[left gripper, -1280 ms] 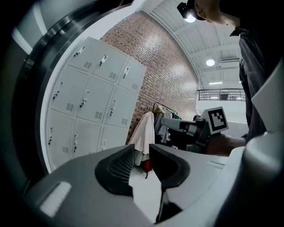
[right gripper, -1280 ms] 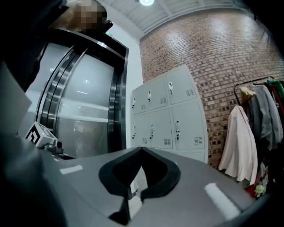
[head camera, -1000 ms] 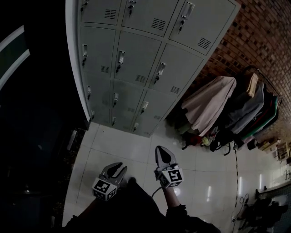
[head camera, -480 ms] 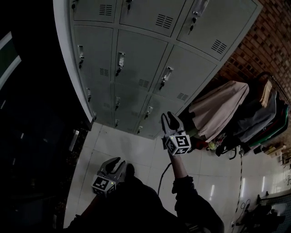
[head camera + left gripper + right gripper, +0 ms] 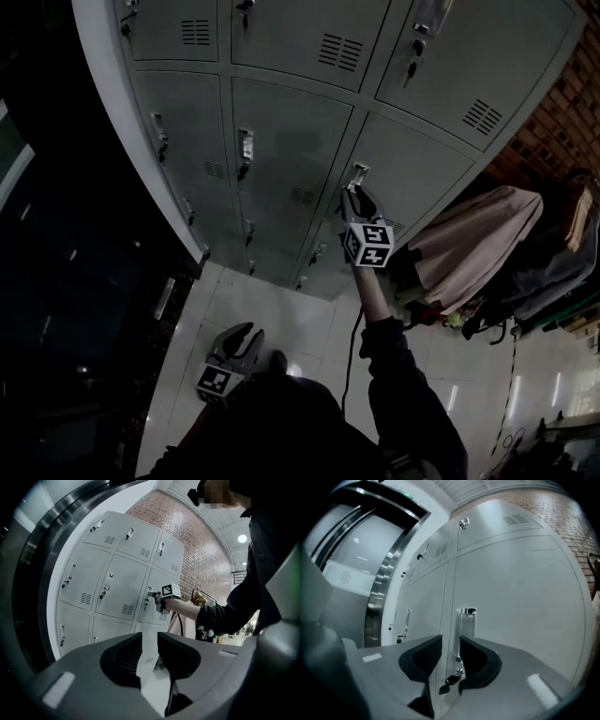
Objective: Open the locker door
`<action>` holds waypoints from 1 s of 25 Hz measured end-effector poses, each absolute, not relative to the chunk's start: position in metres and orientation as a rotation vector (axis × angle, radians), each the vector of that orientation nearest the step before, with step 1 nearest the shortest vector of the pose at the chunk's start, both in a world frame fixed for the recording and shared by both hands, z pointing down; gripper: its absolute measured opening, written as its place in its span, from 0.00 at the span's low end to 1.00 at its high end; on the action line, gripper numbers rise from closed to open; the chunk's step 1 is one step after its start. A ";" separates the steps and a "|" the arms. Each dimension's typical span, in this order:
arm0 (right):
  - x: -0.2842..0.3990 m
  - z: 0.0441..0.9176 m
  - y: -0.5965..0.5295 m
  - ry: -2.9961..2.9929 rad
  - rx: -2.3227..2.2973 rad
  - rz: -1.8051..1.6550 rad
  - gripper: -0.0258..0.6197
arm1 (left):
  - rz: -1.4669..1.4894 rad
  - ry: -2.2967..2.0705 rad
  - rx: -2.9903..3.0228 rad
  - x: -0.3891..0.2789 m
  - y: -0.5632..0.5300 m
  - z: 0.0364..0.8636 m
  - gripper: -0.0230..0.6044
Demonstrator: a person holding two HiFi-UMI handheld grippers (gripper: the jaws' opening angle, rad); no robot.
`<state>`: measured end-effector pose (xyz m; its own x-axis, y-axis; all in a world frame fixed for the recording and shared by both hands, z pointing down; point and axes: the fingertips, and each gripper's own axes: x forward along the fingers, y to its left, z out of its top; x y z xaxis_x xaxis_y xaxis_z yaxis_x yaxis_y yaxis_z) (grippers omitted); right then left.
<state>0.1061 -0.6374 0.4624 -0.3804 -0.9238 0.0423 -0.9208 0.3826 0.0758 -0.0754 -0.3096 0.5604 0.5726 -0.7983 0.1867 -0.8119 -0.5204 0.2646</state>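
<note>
Up at the locker door (image 5: 422,173), the right hand-held gripper (image 5: 357,195) has its jaws apart, lined up on the handle (image 5: 358,172) at the door's left edge, clamping nothing. Left hand-held gripper (image 5: 240,339) hangs low over open floor (image 5: 305,323), jaws apart, empty.
</note>
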 end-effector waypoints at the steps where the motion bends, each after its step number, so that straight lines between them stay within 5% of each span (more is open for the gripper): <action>1: 0.106 0.462 -0.645 -2.539 1.721 -0.069 0.20 | 0.068 -1.330 2.479 -0.077 -0.314 0.561 0.23; 14: 0.102 0.456 -0.665 -2.577 1.792 -0.090 0.12 | 0.083 -1.341 2.448 -0.093 -0.331 0.567 0.23; 23: 0.108 0.454 -0.554 -2.642 1.704 -0.208 0.16 | 0.077 -1.248 2.510 -0.097 -0.286 0.564 0.23; 25: 0.126 0.453 -0.525 -2.609 1.747 -0.242 0.08 | 0.076 -1.223 2.526 -0.098 -0.270 0.563 0.23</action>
